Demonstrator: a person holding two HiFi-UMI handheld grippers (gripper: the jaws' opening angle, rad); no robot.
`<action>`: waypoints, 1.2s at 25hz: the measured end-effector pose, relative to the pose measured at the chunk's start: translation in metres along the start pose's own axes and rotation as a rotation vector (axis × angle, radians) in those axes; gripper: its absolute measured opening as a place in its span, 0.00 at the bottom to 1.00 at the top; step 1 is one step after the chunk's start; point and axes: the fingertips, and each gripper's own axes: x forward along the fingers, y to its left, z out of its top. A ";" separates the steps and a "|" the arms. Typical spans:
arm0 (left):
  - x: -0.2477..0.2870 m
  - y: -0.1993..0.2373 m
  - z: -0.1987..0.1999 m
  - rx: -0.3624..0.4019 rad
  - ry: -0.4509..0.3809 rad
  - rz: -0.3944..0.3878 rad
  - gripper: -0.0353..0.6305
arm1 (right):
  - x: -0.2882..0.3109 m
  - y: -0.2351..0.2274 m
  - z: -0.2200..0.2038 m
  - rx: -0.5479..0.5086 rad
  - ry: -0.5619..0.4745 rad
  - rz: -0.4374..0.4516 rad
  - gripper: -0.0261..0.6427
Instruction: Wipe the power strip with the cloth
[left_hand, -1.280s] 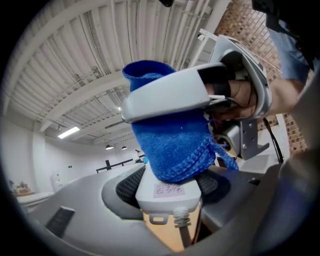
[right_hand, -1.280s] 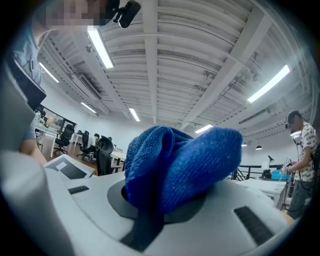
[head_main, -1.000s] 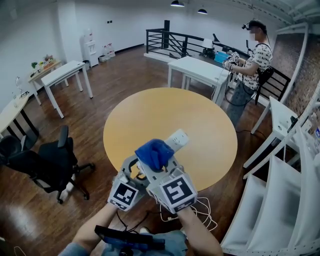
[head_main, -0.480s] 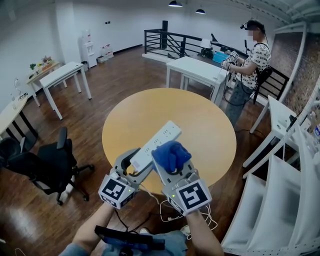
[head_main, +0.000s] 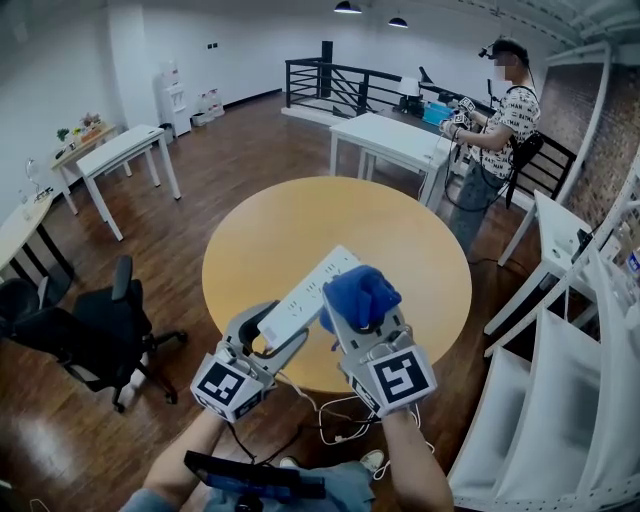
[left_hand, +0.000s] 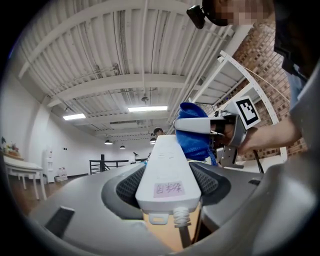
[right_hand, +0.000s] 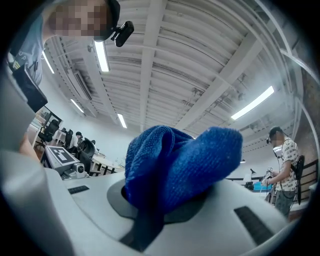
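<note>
While it's held up over the near edge of the round table (head_main: 300, 215), white power strip (head_main: 305, 293) has its cord end clamped betw. left gripper (head_main: 268, 338) jaws, far end angled out over the tabletop. Blue cloth (head_main: 360, 293), bunched, pinched in right gripper (head_main: 362, 318) jaws, just beside strip's right side; contact unclear. Cord (head_main: 335, 412) loops below table's near edge. Person (head_main: 505, 110) stands well past table's far side.

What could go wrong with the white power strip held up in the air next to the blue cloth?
The left gripper holds the power strip only near its cord end, so a hard push from the cloth in the right gripper might lever it loose. The cord hangs in loose loops below and could snag.
</note>
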 end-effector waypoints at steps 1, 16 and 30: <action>0.000 -0.001 0.001 -0.002 -0.001 -0.003 0.48 | 0.000 -0.007 0.002 -0.010 -0.006 -0.010 0.13; 0.001 -0.011 0.001 0.015 0.032 -0.021 0.48 | -0.008 -0.085 0.018 -0.047 -0.001 -0.154 0.13; 0.004 -0.012 -0.001 0.020 0.049 -0.008 0.48 | -0.010 -0.034 0.000 -0.005 0.004 -0.080 0.13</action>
